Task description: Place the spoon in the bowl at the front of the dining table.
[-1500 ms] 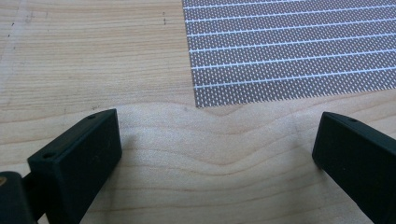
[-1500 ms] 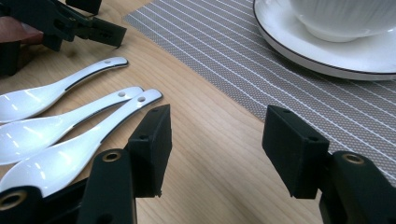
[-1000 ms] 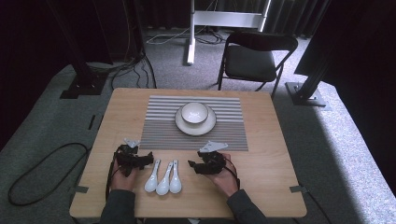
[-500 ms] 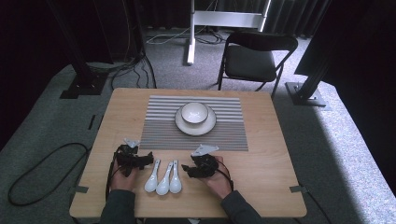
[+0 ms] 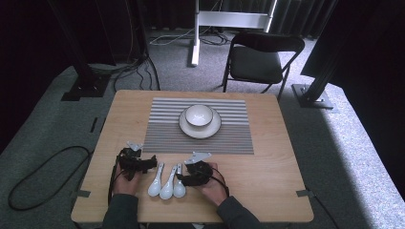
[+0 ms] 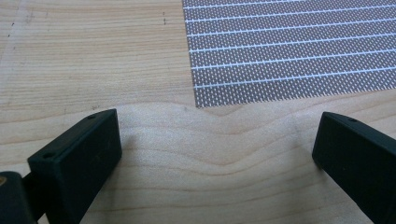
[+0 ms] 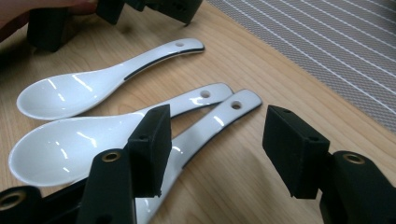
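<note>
- Spoons: three white ceramic spoons lay side by side on the wooden table [image 5: 267, 143] near its 6 o'clock edge, bowls toward 6 o'clock, handles fanning toward 12–1 o'clock.
- Left spoon [image 5: 155, 183] [image 7: 93, 84], middle spoon [image 5: 167, 186] [image 7: 93, 135] and right spoon [image 5: 179, 186] [image 7: 219, 116] were each logged; the middle and right handles lay almost touching, the left one a little apart. Each handle had a small hole near its tip.
- Right gripper [image 5: 181, 179] [image 7: 212, 144] sat at the 3 o'clock side of the spoons, held by the right hand [image 5: 212, 188]. Jaws stood apart, straddling the right spoon's handle; contact with it could not be confirmed.
- Left gripper [image 5: 148, 162] [image 6: 215, 154] sat at the 9 o'clock side of the spoons, held by the left hand [image 5: 125, 181]. Jaws stood wide apart over bare wood with nothing between them, near the corner of the striped placemat [image 5: 162, 129] [image 6: 289, 46].
- Placemat lay toward 12 o'clock of the spoons, mid-table, carrying a white plate [image 5: 212, 130] with a white bowl [image 5: 198, 115] standing on it.
- Black folding chair [image 5: 260, 59] stood beyond the table's 12 o'clock edge.
</note>
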The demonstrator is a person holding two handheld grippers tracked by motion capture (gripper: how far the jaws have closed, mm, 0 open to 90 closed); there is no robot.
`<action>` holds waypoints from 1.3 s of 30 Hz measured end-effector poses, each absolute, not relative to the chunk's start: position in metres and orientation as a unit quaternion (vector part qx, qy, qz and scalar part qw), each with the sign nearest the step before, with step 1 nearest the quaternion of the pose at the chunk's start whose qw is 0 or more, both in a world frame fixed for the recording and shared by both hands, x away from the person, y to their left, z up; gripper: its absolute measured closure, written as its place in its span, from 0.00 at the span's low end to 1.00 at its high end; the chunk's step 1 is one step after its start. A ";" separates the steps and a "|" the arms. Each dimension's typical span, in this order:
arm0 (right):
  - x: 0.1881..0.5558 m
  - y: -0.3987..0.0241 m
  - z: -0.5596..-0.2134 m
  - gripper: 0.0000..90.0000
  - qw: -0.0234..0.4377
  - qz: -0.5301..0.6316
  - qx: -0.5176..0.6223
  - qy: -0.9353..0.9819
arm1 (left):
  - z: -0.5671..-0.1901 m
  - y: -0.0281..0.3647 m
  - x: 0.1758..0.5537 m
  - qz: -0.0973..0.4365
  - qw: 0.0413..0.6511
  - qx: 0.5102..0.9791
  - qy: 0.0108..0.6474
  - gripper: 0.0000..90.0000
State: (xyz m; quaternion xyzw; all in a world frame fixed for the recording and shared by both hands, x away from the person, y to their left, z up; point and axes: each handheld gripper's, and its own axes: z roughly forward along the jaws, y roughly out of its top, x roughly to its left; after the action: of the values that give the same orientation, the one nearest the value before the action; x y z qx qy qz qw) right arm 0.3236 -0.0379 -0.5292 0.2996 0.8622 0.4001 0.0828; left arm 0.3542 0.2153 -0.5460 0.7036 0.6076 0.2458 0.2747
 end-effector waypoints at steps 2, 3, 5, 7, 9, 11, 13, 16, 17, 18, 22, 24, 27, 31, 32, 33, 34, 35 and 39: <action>0.323 -0.034 -0.530 0.46 0.084 0.398 0.296 0.864 | -0.546 0.215 0.354 0.246 0.275 0.704 0.607 0.02; 0.323 -0.033 -0.530 0.46 0.086 0.396 0.294 0.866 | -0.546 0.215 0.354 0.246 0.274 0.704 0.607 0.02; 0.324 -0.031 -0.531 0.47 0.087 0.394 0.294 0.867 | -0.546 0.215 0.354 0.246 0.275 0.704 0.608 0.02; 0.325 -0.031 -0.532 0.48 0.090 0.391 0.296 0.867 | -0.546 0.215 0.354 0.246 0.275 0.703 0.608 0.02; 0.327 -0.031 -0.533 0.48 0.090 0.387 0.298 0.868 | -0.546 0.215 0.354 0.246 0.275 0.704 0.608 0.02; 0.327 -0.031 -0.533 0.48 0.089 0.386 0.299 0.868 | -0.546 0.215 0.354 0.246 0.275 0.704 0.608 0.02; 0.327 -0.029 -0.534 0.49 0.089 0.386 0.297 0.869 | -0.546 0.215 0.354 0.246 0.275 0.704 0.607 0.02; 0.326 -0.026 -0.534 0.49 0.091 0.382 0.293 0.872 | -0.546 0.215 0.354 0.246 0.274 0.704 0.607 0.02; 0.325 -0.024 -0.535 0.50 0.093 0.380 0.291 0.873 | -0.546 0.215 0.354 0.246 0.274 0.704 0.607 0.02; 0.325 -0.023 -0.535 0.51 0.095 0.378 0.290 0.874 | -0.546 0.215 0.354 0.246 0.273 0.705 0.607 0.02; 0.323 -0.020 -0.535 0.55 0.106 0.370 0.286 0.878 | -0.546 0.215 0.354 0.246 0.274 0.704 0.607 0.02; 0.324 -0.020 -0.535 0.57 0.114 0.364 0.287 0.879 | -0.546 0.215 0.354 0.246 0.274 0.704 0.607 0.02; 0.325 -0.022 -0.536 0.59 0.120 0.356 0.291 0.880 | -0.546 0.215 0.354 0.246 0.273 0.705 0.607 0.02; 0.328 -0.025 -0.537 0.66 0.121 0.350 0.301 0.879 | -0.546 0.215 0.354 0.246 0.274 0.704 0.607 0.02; 0.328 -0.025 -0.537 0.67 0.121 0.350 0.302 0.878 | -0.546 0.215 0.354 0.246 0.275 0.704 0.607 0.02; 0.329 -0.026 -0.537 0.68 0.122 0.350 0.303 0.878 | -0.546 0.215 0.354 0.246 0.274 0.704 0.607 0.02; 0.329 -0.026 -0.537 0.70 0.123 0.349 0.303 0.878 | -0.546 0.215 0.354 0.246 0.275 0.704 0.607 0.02; 0.329 -0.026 -0.537 0.72 0.123 0.349 0.304 0.878 | -0.546 0.215 0.354 0.246 0.274 0.704 0.607 0.02; 0.331 -0.028 -0.536 0.75 0.127 0.342 0.313 0.877 | -0.546 0.215 0.354 0.246 0.275 0.704 0.607 0.02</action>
State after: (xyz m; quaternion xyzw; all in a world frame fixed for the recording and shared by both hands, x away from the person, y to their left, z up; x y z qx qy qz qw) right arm 0.3307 -0.0281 -0.5356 0.3129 0.8770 0.3418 0.1270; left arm 0.3542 0.2153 -0.5461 0.7036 0.6075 0.2459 0.2748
